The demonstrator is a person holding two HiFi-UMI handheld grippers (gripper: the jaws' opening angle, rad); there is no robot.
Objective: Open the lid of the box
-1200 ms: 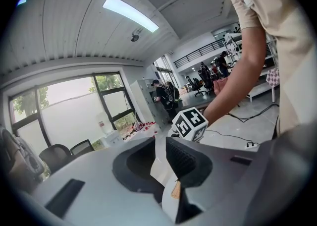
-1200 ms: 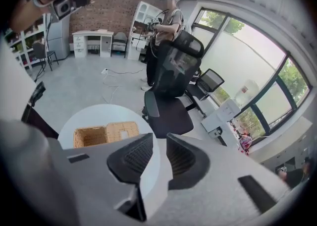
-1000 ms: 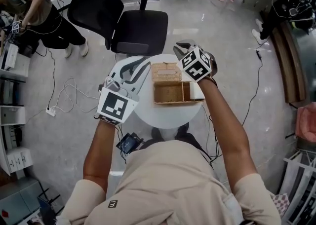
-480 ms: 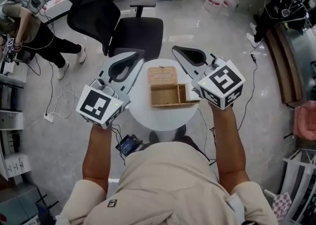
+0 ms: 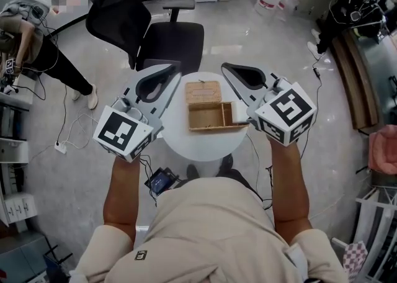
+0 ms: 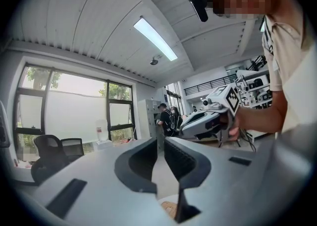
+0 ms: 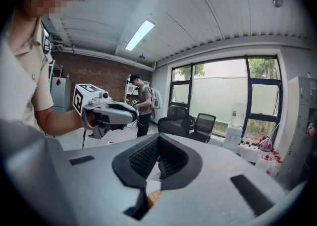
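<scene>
Wicker box (image 5: 211, 116), lid (image 5: 203, 92) open, on table (image 5: 205, 144)

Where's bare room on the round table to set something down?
A bare crescent of table between the open box and the near rim, and a strip left of the box. The lid crowds the far side.

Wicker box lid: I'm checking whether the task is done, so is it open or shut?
Open. The lid lies flat behind the box, whose two inner compartments show from above.

Gripper views show only a sliver of the box (image 6: 170, 210).
</scene>
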